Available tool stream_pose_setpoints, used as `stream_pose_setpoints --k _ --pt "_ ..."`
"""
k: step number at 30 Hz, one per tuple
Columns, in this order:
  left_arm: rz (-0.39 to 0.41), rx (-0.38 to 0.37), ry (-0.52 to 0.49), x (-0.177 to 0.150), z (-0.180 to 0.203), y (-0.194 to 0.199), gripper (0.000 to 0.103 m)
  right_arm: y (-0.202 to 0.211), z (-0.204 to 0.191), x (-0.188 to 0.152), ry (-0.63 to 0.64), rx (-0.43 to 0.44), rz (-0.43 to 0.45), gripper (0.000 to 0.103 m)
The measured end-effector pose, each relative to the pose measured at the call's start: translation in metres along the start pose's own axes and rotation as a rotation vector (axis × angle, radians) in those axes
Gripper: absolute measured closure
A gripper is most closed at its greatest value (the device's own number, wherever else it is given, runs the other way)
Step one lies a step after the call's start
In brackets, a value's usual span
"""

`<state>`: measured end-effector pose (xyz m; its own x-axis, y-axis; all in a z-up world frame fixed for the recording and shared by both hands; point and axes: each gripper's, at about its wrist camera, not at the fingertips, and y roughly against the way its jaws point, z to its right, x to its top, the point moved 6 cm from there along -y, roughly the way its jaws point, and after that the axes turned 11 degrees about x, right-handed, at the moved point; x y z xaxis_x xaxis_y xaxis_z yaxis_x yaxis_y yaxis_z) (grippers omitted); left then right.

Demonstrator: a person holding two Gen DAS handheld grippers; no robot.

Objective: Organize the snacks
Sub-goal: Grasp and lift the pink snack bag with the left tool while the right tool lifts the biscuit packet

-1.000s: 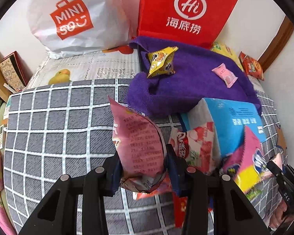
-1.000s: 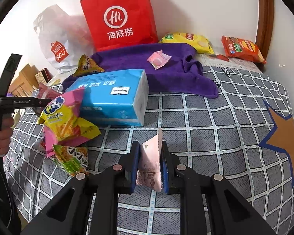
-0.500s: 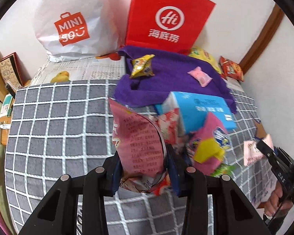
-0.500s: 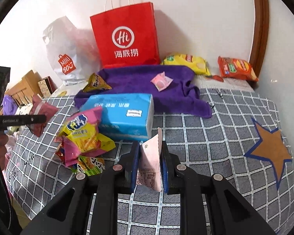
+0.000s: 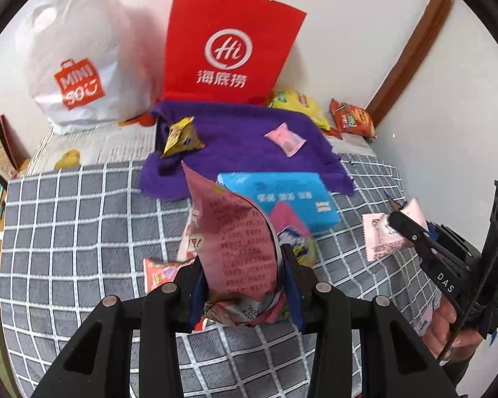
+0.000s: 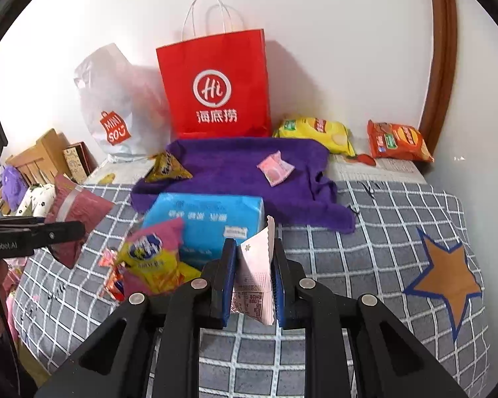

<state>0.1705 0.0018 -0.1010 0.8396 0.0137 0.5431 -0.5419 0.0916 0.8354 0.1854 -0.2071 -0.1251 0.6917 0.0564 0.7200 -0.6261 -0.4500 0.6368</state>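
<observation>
left gripper (image 5: 244,285): clamped on pink bag (image 5: 235,232), crumpled, may slip
right gripper (image 6: 253,278): closed on pale packet (image 6: 255,275) by its edge, could twist out
pile (image 6: 152,262): near, loose, snag risk

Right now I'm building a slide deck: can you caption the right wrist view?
Right gripper grips a pale pink snack packet above the grey checked bedspread.
</observation>
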Motion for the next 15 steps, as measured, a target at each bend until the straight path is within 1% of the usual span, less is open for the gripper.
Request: stream_pose_setpoints --k 9,15 --pt "0.045 0.001 -0.026 0.041 0.011 0.013 0.065 -0.006 -0.006 0.047 0.031 0.014 0.039 0.083" --pt "0.068 0.028 -0.038 0.071 0.008 0.011 0.065 -0.018 -0.007 0.078 0.054 0.019 0.062 0.083"
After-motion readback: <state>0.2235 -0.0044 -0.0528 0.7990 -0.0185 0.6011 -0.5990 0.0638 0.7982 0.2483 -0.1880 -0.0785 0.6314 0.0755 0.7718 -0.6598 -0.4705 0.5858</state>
